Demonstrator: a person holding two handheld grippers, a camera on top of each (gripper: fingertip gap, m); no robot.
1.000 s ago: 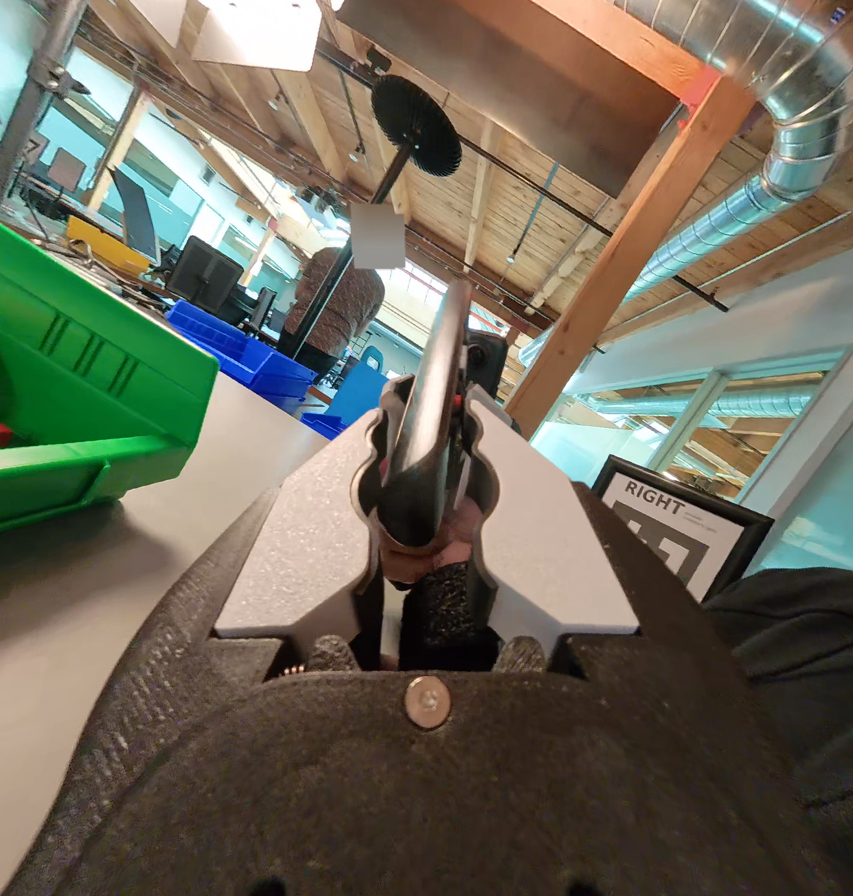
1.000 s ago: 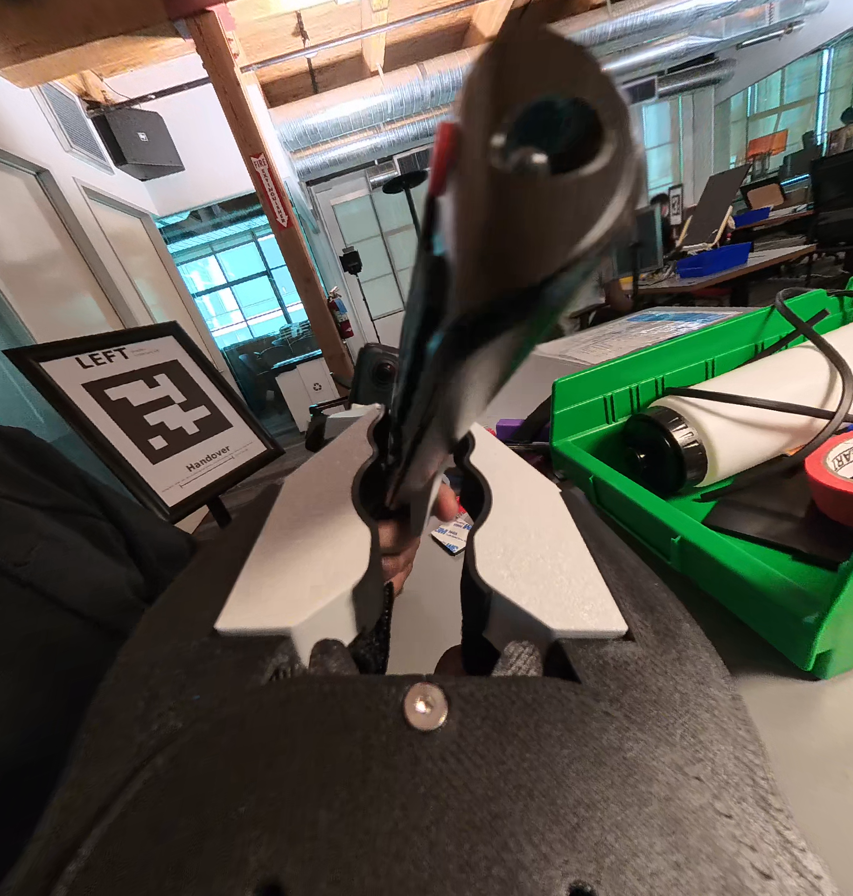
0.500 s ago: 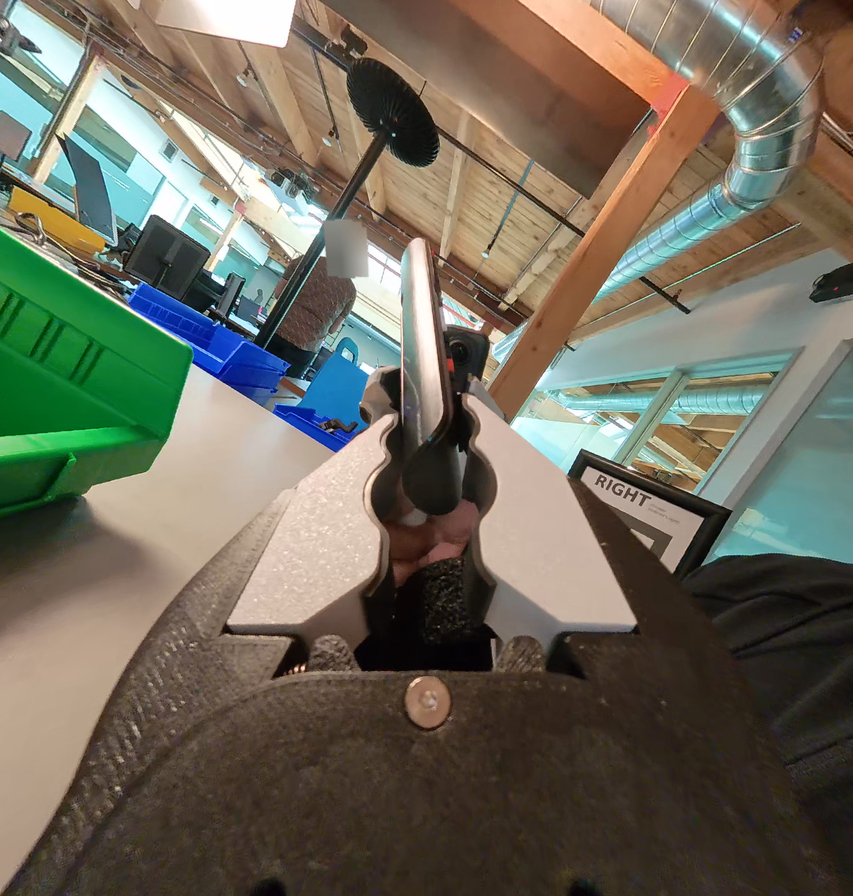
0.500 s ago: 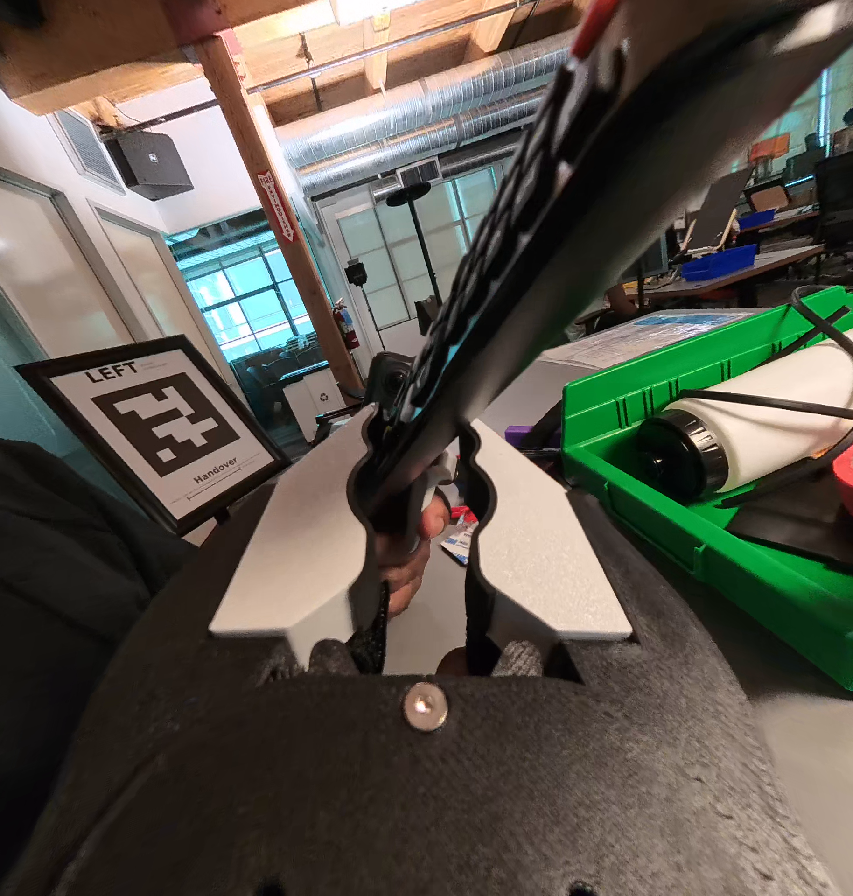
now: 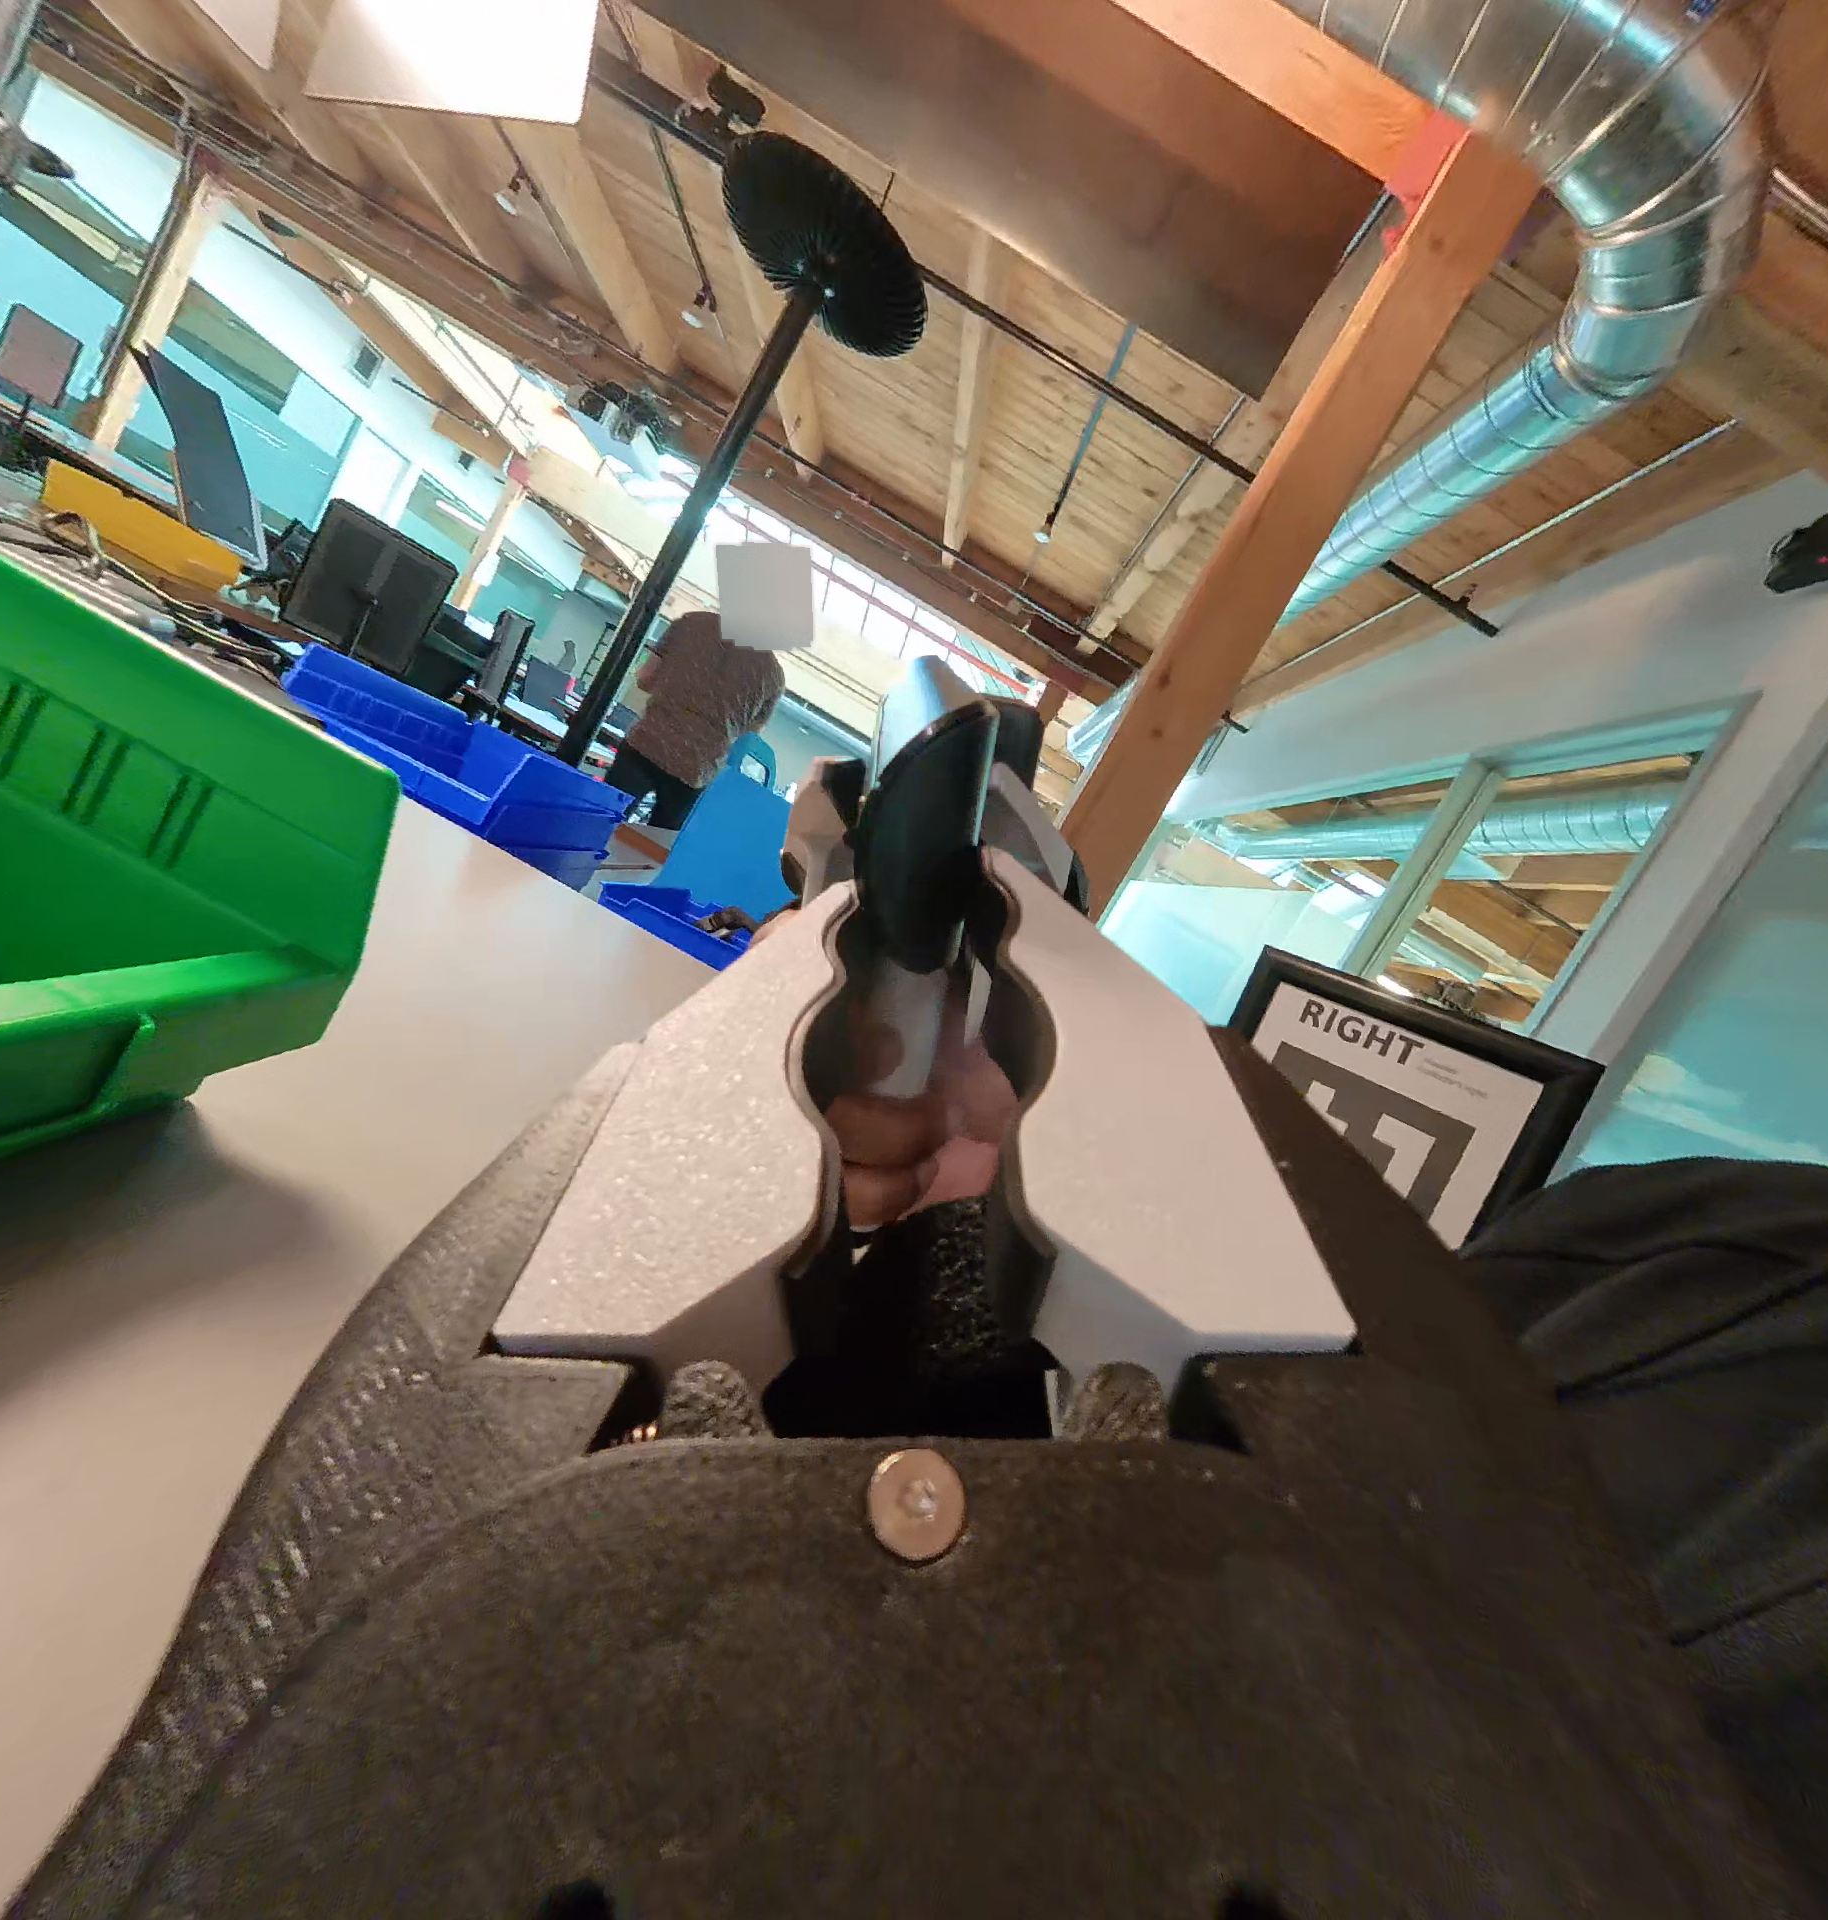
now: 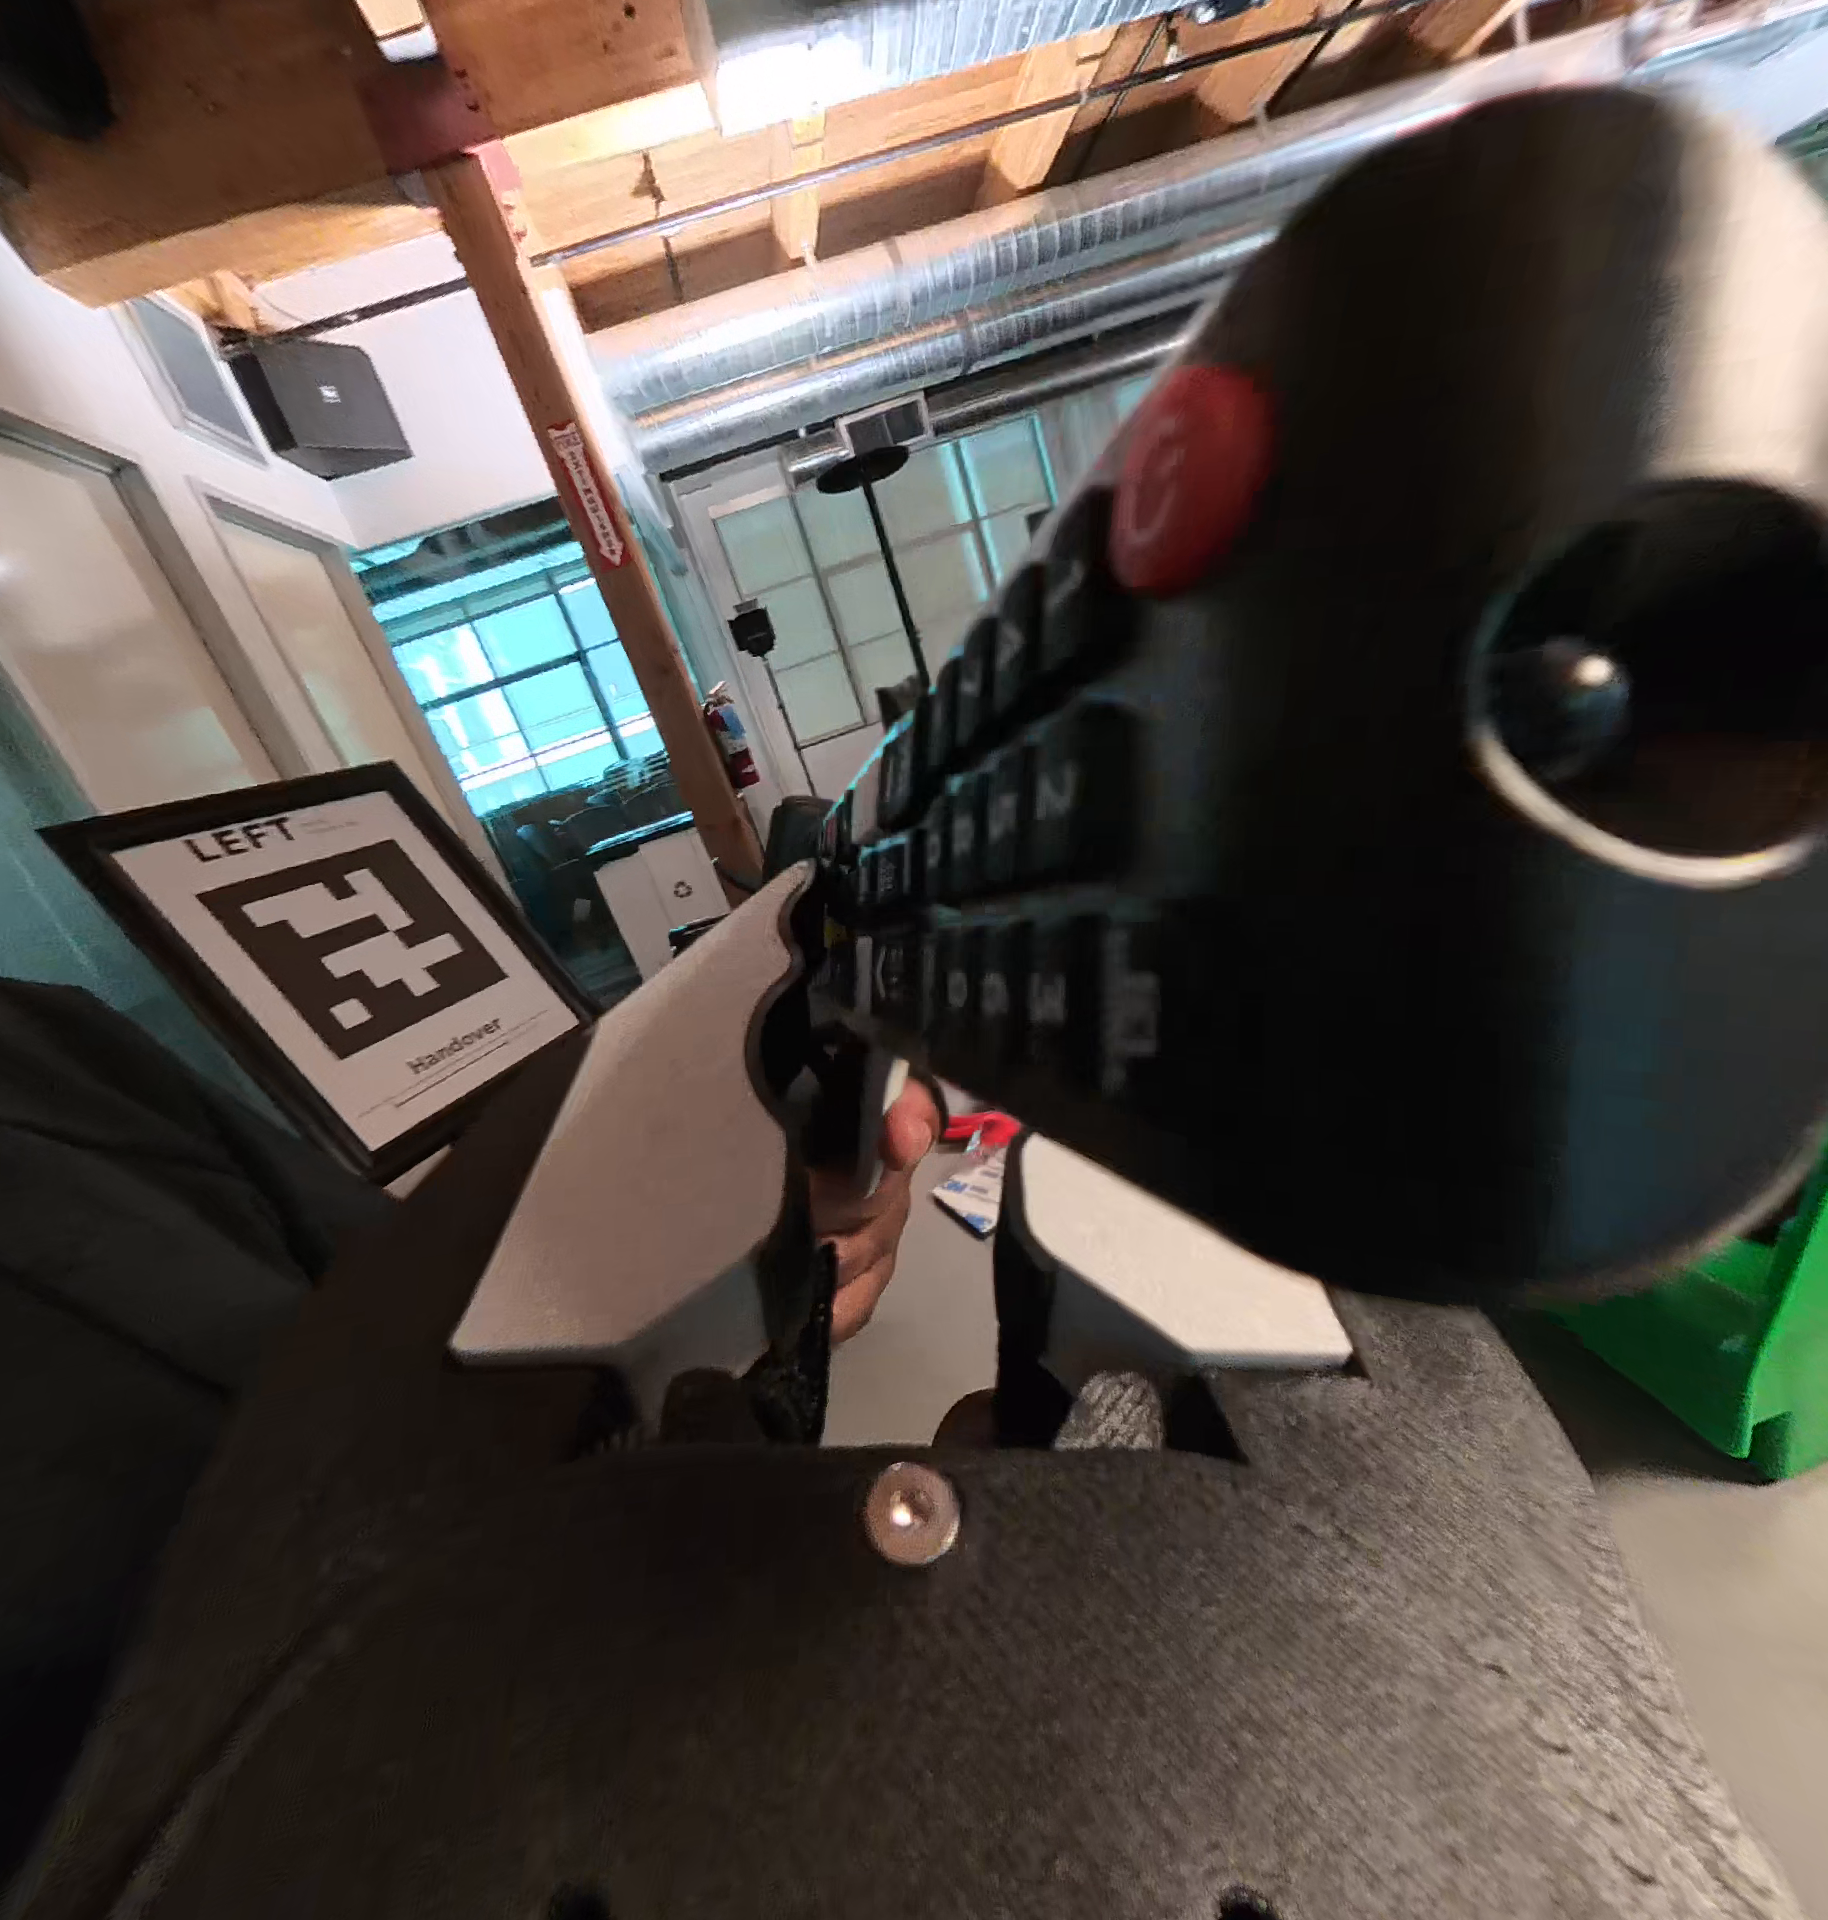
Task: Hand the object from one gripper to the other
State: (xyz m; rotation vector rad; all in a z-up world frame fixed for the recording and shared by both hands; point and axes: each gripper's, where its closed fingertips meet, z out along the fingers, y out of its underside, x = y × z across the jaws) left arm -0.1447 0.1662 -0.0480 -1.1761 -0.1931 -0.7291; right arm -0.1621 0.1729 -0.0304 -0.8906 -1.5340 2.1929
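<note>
One remote control [image 5: 920, 831], black on its keypad face and grey on its back, sits between both pairs of fingers above the grey table [image 5: 266, 1247]. In the left wrist view it is seen end-on. The left gripper [image 5: 920, 914] pinches its lower end between the tips, and the grey fingers of the right gripper [image 5: 822, 821] sit just behind it. A second ago it stood tall and edge-on there; now it leans away and looks much shorter.

In the right wrist view the remote control [image 6: 1409, 831] has swung towards the camera and fills the right half. Its rows of keys, red button [image 6: 1190, 478] and round front window are blurred and far larger than half a second ago. The right gripper [image 6: 889, 935] has its left finger against the keypad side. Its other fingertip is hidden behind the body, so I cannot tell whether this gripper clamps the remote.

A hand [image 6: 868, 1195] shows through the gap below. To the side are a green bin [image 5: 162, 831] and a framed marker sign [image 5: 1409, 1091], both shifted only slightly.
</note>
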